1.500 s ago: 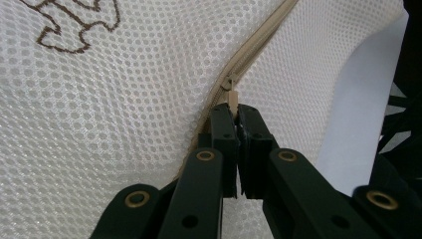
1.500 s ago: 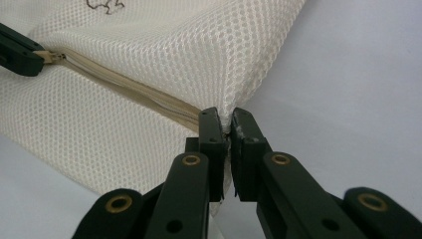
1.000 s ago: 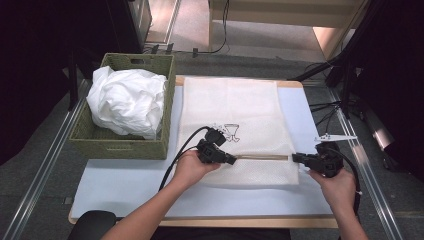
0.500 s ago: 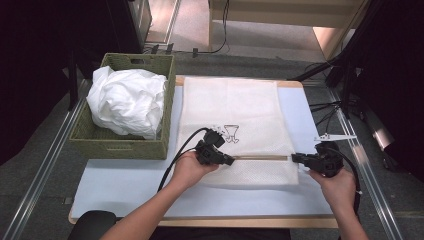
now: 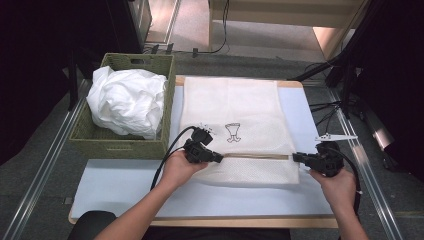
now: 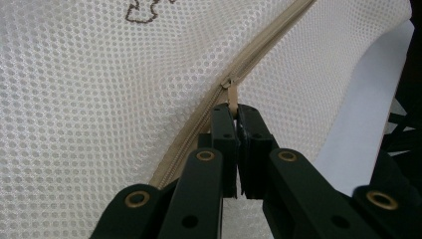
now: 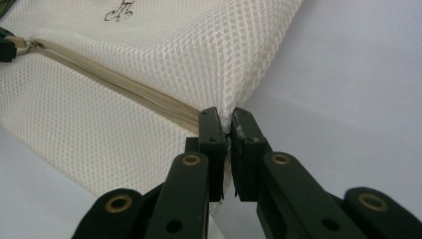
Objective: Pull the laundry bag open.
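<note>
A: Where does the mesh laundry bag (image 5: 235,125) lie?

B: Flat on the pale mat (image 5: 120,182) that covers the worktop (image 5: 200,221); it runs from the far edge down the middle toward the near edge; its tan zipper (image 5: 257,156) crosses it from side to side, close to its near end; a small dark printed figure (image 5: 233,132) sits just beyond the zipper.

A: And the left gripper (image 5: 216,156)?

B: It lies at the left end of the zipper, near the bag's left edge; in the left gripper view its jaws are clenched on the zipper pull (image 6: 232,97), a thin tan tab pinched between the two black tips (image 6: 234,115); the slider sits just past the tips on the zipper track.

A: The right gripper (image 5: 296,157)?

B: At the bag's right edge, toward the near right corner of the worktop; in the right gripper view its jaws are closed on the mesh at the bag's side seam (image 7: 230,117), right where the zipper ends; the fabric rises a little into a ridge there; the left gripper's tip shows far off at the other end of the zipper.

A: Anything else on the table?

B: A woven green basket (image 5: 112,146) stands at the far left corner, touching the mat's left side; a crumpled white cloth (image 5: 127,102) fills it and stands above its rim; the bag and the basket lie just beside each other.
</note>
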Action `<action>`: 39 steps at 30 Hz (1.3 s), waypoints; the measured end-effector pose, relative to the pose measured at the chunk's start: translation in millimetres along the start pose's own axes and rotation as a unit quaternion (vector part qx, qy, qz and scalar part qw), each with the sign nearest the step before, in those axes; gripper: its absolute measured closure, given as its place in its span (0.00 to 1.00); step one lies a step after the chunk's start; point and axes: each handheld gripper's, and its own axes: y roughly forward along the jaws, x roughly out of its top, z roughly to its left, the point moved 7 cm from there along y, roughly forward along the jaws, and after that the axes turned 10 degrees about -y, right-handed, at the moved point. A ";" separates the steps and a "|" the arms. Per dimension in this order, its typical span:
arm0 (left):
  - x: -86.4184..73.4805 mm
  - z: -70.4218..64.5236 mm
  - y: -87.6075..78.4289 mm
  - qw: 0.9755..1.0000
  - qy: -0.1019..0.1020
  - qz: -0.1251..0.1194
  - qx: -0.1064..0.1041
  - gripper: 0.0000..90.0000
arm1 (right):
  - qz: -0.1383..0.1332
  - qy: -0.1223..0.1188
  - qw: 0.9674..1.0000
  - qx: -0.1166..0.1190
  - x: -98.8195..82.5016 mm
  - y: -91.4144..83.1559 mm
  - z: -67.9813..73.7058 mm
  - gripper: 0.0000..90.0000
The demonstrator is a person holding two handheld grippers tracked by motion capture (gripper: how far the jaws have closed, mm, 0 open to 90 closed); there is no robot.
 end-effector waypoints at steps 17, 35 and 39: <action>-1.3 -3.2 -0.5 1.000 0.010 0.001 0.014 0.98 | 0.004 0.007 1.000 0.004 -0.9 0.9 -0.5 0.96; -14.4 17.2 -11.1 0.998 -0.011 0.006 0.059 0.99 | 0.013 0.003 1.000 0.000 -1.8 3.2 -2.7 0.97; -17.9 18.0 -21.9 0.998 -0.013 -0.004 0.057 0.99 | 0.012 0.003 1.000 0.009 -2.6 5.3 -2.7 0.96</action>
